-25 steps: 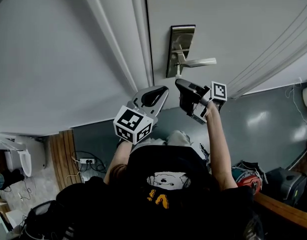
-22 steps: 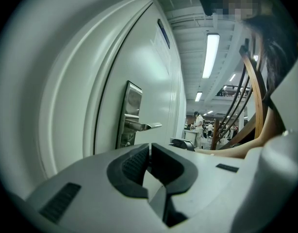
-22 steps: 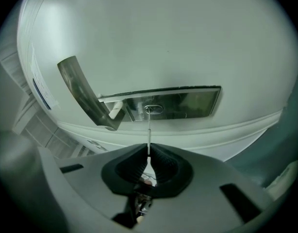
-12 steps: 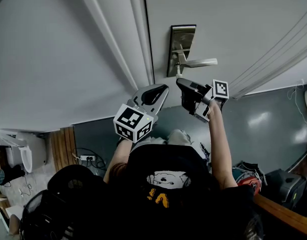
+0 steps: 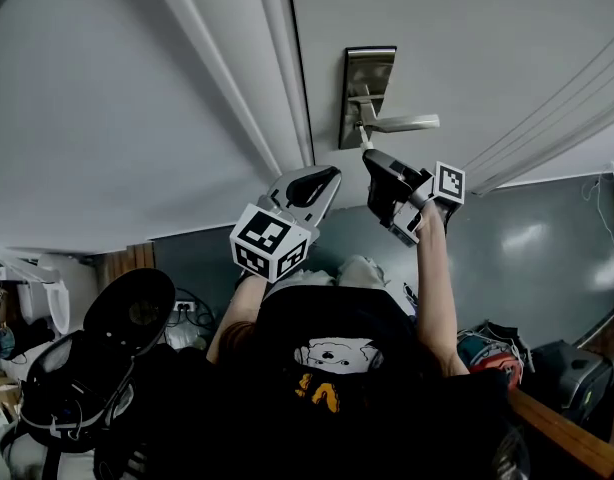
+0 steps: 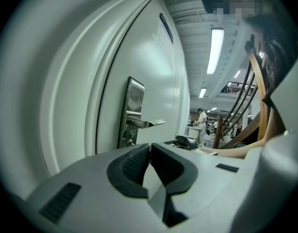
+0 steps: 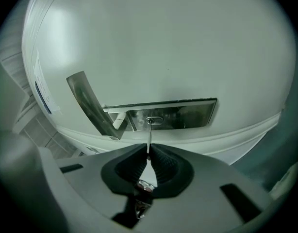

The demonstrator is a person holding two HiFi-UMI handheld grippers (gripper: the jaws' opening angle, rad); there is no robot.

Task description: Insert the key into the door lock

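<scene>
Tightly in right gripper (image 7: 148, 156), key (image 7: 148, 138) at lock (image 7: 155, 120).

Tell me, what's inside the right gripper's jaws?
A key: its blade sticks out of the right gripper and reaches the keyhole in the metal lock plate. The key's head is covered by the closed jaws, and how deep the tip sits cannot be seen.

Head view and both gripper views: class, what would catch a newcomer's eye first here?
The thin key stands out, pinched in the right gripper with its tip at the keyhole of the steel lock plate on the white door. Beside it, the left gripper hovers shut and empty, its black-and-white marker cube bold in the head view's middle.
</scene>
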